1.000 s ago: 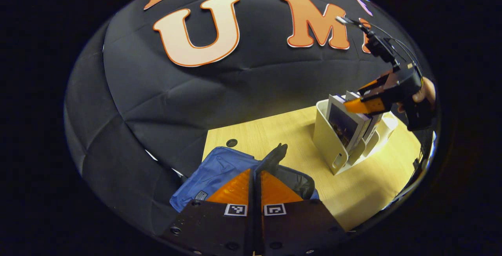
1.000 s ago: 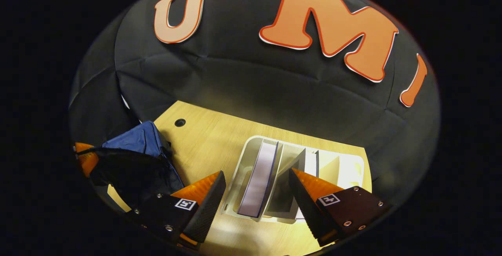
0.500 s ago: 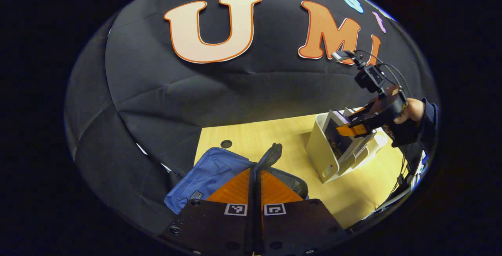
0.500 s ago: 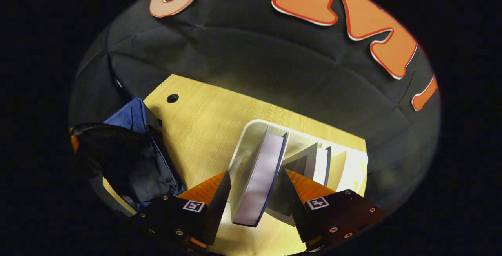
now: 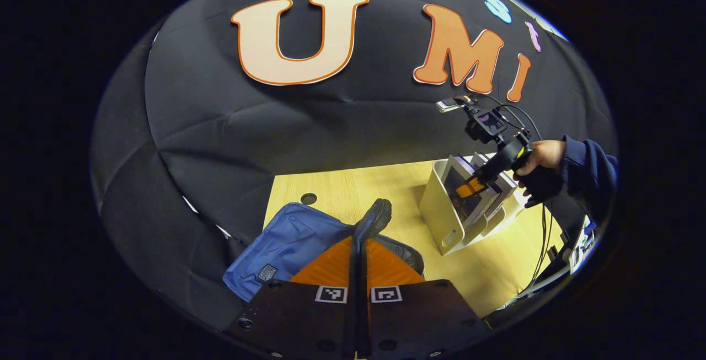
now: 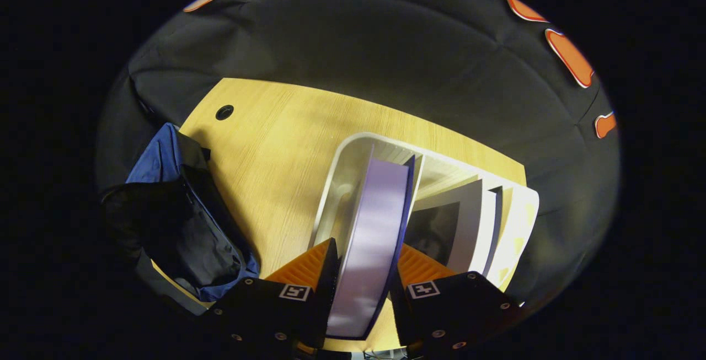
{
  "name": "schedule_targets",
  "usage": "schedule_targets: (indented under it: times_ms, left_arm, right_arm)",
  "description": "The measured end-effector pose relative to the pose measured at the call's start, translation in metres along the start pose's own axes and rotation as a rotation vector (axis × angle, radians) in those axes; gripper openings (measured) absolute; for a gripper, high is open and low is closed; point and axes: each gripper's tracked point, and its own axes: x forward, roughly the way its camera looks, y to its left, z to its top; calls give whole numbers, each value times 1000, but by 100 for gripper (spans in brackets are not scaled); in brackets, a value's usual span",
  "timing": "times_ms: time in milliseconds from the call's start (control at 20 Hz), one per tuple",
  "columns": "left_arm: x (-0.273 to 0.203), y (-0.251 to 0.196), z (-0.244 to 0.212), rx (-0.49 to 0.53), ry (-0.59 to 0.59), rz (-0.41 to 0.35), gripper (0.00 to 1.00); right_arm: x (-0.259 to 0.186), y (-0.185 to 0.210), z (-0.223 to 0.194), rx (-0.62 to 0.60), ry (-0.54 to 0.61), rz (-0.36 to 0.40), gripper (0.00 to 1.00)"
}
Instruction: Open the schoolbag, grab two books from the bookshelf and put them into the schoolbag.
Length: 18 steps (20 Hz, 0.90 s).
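Lilac-edged book point(image 6: 370, 238) in the bookshelf point(image 6: 342, 183) sits clamped between right gripper's point(image 6: 361, 288) jaws.

the left gripper view sits low over the blue schoolbag point(image 5: 287, 241), close above it, and faces across the wooden table point(image 5: 380, 189) toward the black cloth wall; its own left gripper point(image 5: 358, 250) shows at the bottom edge. far off at its right stands the white bookshelf point(image 5: 441, 211) with the right gripper point(image 5: 469, 188) and the hand point(image 5: 538, 156) holding it. the right gripper view looks steeply down from just above that bookshelf point(image 6: 342, 183), very near, with a book point(image 6: 375, 238) between its fingers point(image 6: 314, 261). both views share the table point(image 6: 276, 150), the bookshelf and the schoolbag point(image 6: 182, 227), which lies at the left edge there.
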Motion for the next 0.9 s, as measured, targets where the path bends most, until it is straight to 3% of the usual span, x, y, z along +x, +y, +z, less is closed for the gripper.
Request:
schedule_targets:
  times_ms: [50, 100, 150, 250, 400, 450, 500, 600, 650, 700, 900]
  left_arm:
    - [-1, -1, -2, -2, 3, -7, 1]
    - [-1, -1, -3, -6, 5, -13, 1]
    - [-1, -2, -5, -8, 9, -21, 1]
    - [-3, -4, -6, -11, 11, -32, 1]
    - [-4, -4, -9, -8, 18, -39, 2]
    - [-3, -6, -9, -3, 18, -42, 2]
    - [-3, -5, -11, -1, 23, -43, 1]
    - [-4, -8, -15, 10, 32, -46, 1]
    - [-4, -9, -14, 13, 30, -49, 2]
    - [-3, -13, -18, 16, 29, -47, 1]
    - [-4, -21, -21, 3, 30, -36, 1]
  right_arm:
    - [3, 1, -2, 6, 14, 3, 48]
    - [8, 1, -5, 5, 30, 1, 41]
    - [9, 2, -9, 4, 46, 5, 48]
    - [10, 9, -11, 36, 53, 35, 48]
    - [6, 6, -15, 111, 57, 65, 43]
    - [3, 5, -16, 131, 54, 83, 36]
    - [-2, 3, -19, 143, 53, 101, 41]
    - [-10, -9, -25, 130, 40, 91, 40]
    - [-18, -12, -26, 134, 32, 103, 31]
    - [-25, -14, -27, 140, 24, 114, 39]
    - [-61, -25, -24, 169, -35, 167, 39]
